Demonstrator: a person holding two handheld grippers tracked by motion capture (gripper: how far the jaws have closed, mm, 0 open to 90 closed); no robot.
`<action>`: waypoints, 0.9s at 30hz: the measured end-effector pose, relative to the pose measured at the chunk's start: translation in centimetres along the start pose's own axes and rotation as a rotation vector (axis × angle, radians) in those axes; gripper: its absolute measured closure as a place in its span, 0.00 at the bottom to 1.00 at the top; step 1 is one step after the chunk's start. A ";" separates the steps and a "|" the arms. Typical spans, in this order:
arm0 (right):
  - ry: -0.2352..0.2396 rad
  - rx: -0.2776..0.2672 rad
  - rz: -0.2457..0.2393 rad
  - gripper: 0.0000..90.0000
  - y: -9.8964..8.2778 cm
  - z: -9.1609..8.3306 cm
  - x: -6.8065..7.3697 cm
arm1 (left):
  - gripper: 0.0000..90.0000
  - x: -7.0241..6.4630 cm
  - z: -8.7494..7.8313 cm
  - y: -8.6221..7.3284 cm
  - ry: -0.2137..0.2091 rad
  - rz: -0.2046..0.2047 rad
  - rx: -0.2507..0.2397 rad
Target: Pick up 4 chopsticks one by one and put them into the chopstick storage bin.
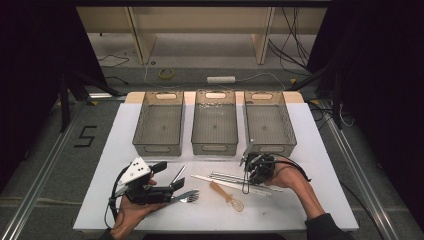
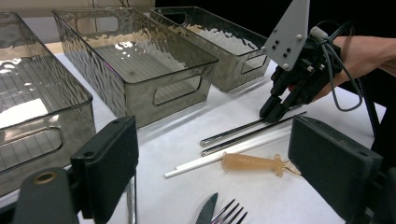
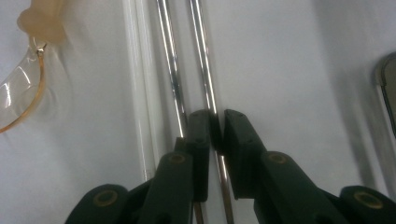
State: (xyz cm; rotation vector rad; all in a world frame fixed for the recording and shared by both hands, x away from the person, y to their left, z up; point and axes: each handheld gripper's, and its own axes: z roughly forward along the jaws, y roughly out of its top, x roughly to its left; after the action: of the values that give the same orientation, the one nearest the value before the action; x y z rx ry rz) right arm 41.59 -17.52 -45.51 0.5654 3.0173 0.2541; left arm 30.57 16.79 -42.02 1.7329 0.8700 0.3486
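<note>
- High view: right gripper [image 1: 248, 172] bears down on the metal chopsticks [image 1: 231, 176], which lie crosswise on the table [image 1: 320, 200] before three bins [image 1: 215, 122]; left gripper [image 1: 170, 181] hangs open above the fork [image 1: 189, 197].
- Left gripper view: its jaws stand wide, holding nothing.
- Right gripper view: jaws pinch one chopstick [image 3: 204, 74], its length running straight ahead of them. Lifting it seems next.

Three bins stand in a row at the far side of my table [image 1: 310, 150]: left bin [image 1: 158, 123], middle bin [image 1: 215, 122], right bin [image 1: 269, 122]. Before them lie two metal rods [image 1: 231, 176] and two white sticks [image 1: 210, 179], side by side. Nearer me lies a spoon [image 1: 226, 195], and left of it a fork [image 1: 189, 197] and a knife [image 1: 177, 175].
</note>
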 end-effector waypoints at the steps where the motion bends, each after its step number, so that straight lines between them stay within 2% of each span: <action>1: 0.003 0.011 -0.007 0.91 0.1 0.0 -0.1 | 0.17 0.0 0.0 0.0 0.000 0.000 0.000; 2: 0.003 0.014 0.002 0.91 0.2 0.0 0.0 | 0.17 0.0 0.0 0.0 0.000 -0.001 0.000; 5: 0.004 0.039 -0.023 0.92 0.5 0.0 -0.1 | 0.17 0.0 0.0 0.0 0.001 -0.002 -0.001; 7: 0.008 0.033 -0.015 0.93 0.5 0.1 -0.1 | 0.17 0.0 0.0 0.0 0.001 -0.005 -0.003; 9: 0.013 0.049 -0.045 0.96 0.7 0.1 -0.2 | 0.17 0.0 0.0 0.0 0.002 -0.006 -0.003; 12: 0.012 0.065 -0.057 0.96 0.9 0.0 -0.2 | 0.17 0.0 0.0 0.0 0.003 -0.006 -0.003; 16: 0.013 0.048 -0.056 0.96 0.8 0.1 -0.1 | 0.17 0.0 0.1 0.0 0.002 -0.006 -0.002; 20: -0.024 0.054 -0.074 0.96 0.7 -0.4 -0.1 | 0.17 0.0 0.1 0.0 0.001 -0.004 0.002; 22: -0.024 0.040 -0.075 0.97 0.7 -0.7 -0.1 | 0.17 0.0 0.1 0.0 0.001 -0.004 0.003; 27: -0.070 -0.017 -0.101 0.97 0.9 -2.7 0.4 | 0.17 0.0 0.3 0.1 -0.003 0.003 0.009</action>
State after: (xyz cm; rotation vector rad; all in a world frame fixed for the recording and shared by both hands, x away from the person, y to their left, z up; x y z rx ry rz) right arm 41.25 -16.97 -42.76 0.4100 2.9619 0.2485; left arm 30.80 16.57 -42.03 1.7423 0.8685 0.3448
